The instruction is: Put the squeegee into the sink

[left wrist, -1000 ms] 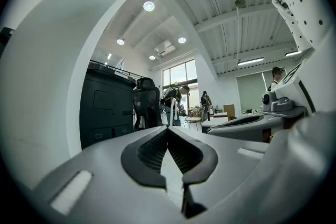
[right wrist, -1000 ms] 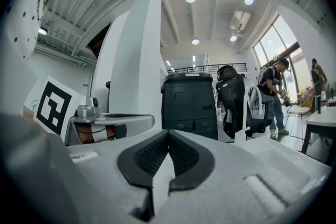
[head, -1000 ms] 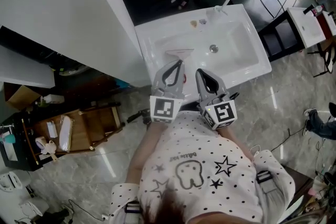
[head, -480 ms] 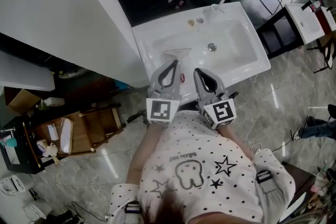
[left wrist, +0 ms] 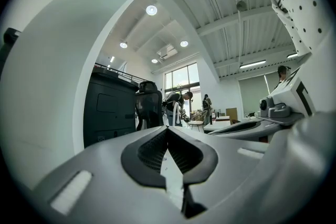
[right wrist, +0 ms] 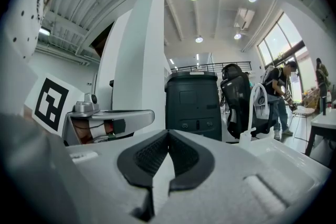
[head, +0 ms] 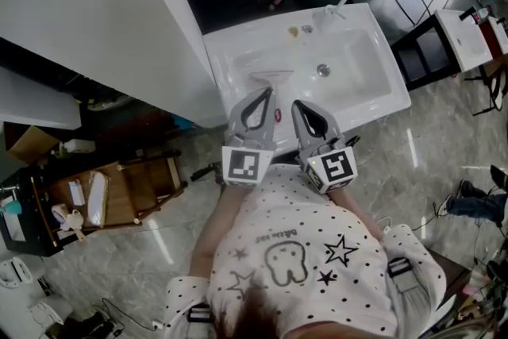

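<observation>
Pale T-shaped squeegee (head: 270,77) lies in the left part of the white ceramic sink (head: 349,52).
We see it just beyond the left gripper (head: 267,92), handle pointing near; the right gripper (head: 296,105) is further away. Both are clenched and empty.

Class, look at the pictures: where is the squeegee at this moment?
In the head view, the squeegee lies in the left part of the sink, left of the drain and just beyond the left hand-held gripper.

left tool (head: 267,93), right tool (head: 296,106): closed
</observation>
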The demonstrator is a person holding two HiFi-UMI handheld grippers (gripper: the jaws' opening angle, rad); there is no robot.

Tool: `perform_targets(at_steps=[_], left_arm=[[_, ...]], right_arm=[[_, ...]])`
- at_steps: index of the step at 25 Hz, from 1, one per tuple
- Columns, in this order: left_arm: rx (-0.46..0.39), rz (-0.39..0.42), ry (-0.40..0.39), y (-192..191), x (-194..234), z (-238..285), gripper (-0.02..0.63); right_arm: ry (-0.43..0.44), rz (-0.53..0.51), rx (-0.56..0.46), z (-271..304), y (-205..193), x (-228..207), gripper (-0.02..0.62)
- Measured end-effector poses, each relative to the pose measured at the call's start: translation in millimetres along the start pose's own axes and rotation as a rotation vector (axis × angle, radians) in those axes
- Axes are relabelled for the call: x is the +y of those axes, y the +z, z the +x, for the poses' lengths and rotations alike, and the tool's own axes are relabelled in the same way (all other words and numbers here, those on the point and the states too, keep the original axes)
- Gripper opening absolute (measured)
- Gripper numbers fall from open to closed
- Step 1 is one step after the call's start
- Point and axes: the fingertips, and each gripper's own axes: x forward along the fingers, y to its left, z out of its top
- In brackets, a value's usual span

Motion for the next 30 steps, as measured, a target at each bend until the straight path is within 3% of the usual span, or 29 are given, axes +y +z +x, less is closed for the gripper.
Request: perform_targets(at_steps=[17,30], left_arm=[[0.022,-0.014,0.034,-7.8,-2.4,-4.5,-0.003],[0.033,-0.031,0.014,-12.0,-18.0,-7.4,-0.003]], right_arm=[[0.018,-0.002,0.012,-4.6,-7.4,1.5,-0.005],[0.016,0.013,0.022,-14.2,-13.9,1.4,-0.005]])
